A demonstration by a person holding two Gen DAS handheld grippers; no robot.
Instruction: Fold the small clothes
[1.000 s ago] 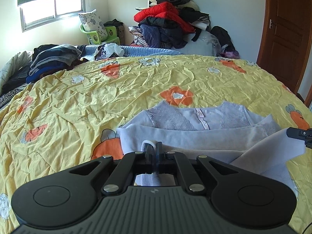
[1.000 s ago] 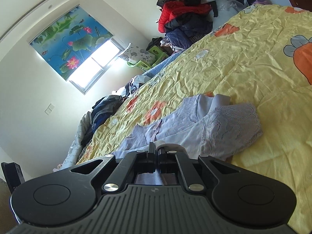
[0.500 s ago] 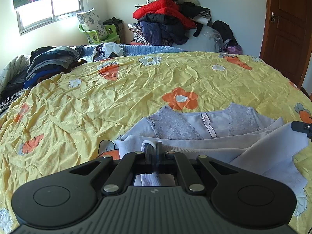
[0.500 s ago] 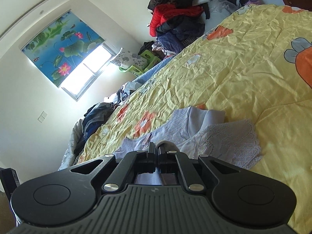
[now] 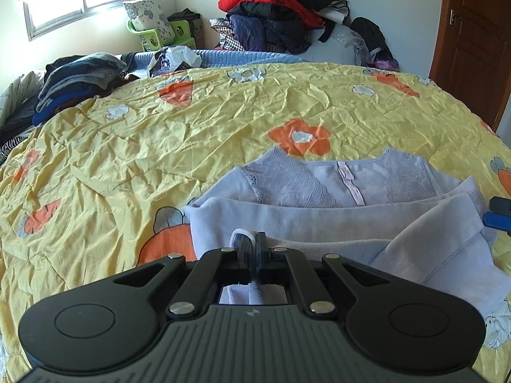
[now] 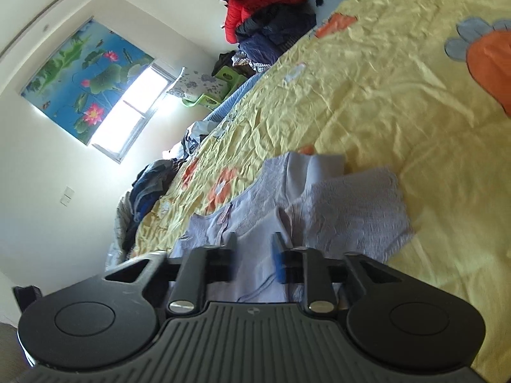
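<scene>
A small lilac top with lace shoulders (image 5: 322, 188) lies on the yellow flowered bedspread (image 5: 159, 146), its lower part folded up over the chest. My left gripper (image 5: 252, 239) is shut on the folded hem near its left end. My right gripper (image 6: 254, 242) is open just above the same top (image 6: 348, 210), its fingers apart with cloth lying between them. One right fingertip shows at the right edge of the left wrist view (image 5: 498, 212).
A stack of folded dark clothes (image 5: 76, 79) sits at the bed's far left. A big heap of jackets (image 5: 281, 16) stands against the back wall. A green stool with a pillow (image 5: 153, 28) is under the window. A brown door (image 5: 472, 38) is at the right.
My right gripper has opened and let go of the top's hem. Both grippers carried the hem further up over the top, and the left stays shut.
</scene>
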